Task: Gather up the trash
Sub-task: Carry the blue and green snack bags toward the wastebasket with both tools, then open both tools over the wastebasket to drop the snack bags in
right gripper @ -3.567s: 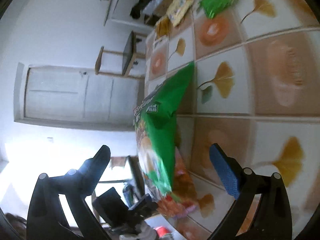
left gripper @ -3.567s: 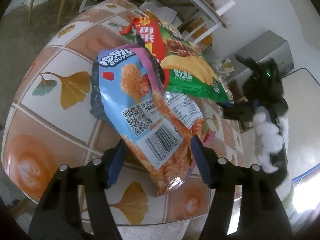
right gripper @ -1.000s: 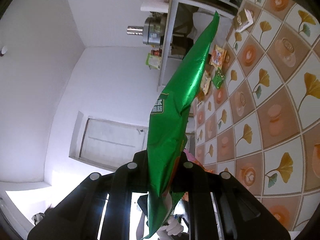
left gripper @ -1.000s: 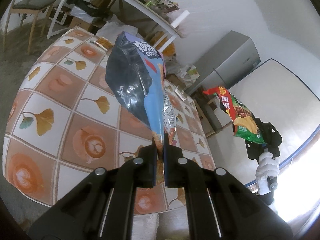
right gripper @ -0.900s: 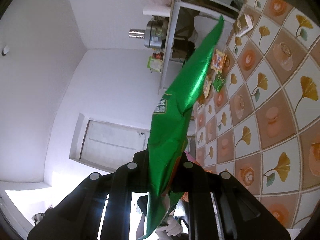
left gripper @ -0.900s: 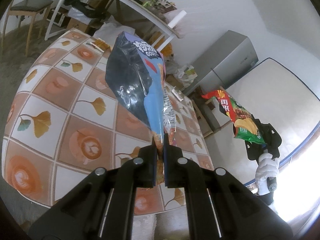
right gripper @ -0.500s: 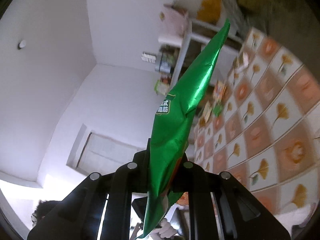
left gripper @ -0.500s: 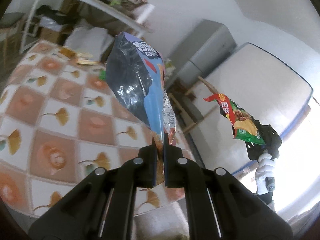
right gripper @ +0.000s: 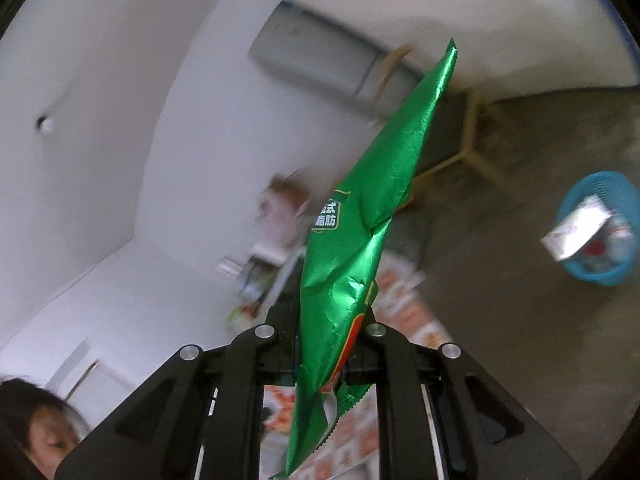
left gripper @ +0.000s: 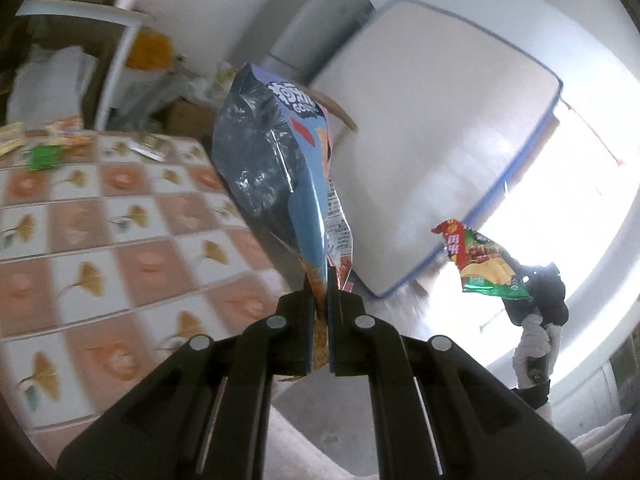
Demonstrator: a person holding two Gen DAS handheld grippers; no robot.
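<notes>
My left gripper (left gripper: 319, 300) is shut on the bottom edge of a blue snack bag (left gripper: 280, 176) and holds it upright in the air beside the tiled table (left gripper: 100, 240). My right gripper (right gripper: 328, 344) is shut on a green chip bag (right gripper: 360, 240), also held up in the air. That green bag (left gripper: 486, 264) and the gloved hand under it show at the right of the left wrist view. A blue waste basket (right gripper: 600, 228) with wrappers in it stands on the floor at the right of the right wrist view.
Small wrappers (left gripper: 44, 152) lie at the table's far end. A white mattress (left gripper: 432, 140) leans on the wall by a grey fridge (left gripper: 316, 28). A wooden stool (right gripper: 468, 140) stands on the floor near the fridge. The table edge (right gripper: 404, 312) shows behind the green bag.
Both grippers have swung away from the table with their bags still held. The right wrist view now takes in the floor and the blue basket.
</notes>
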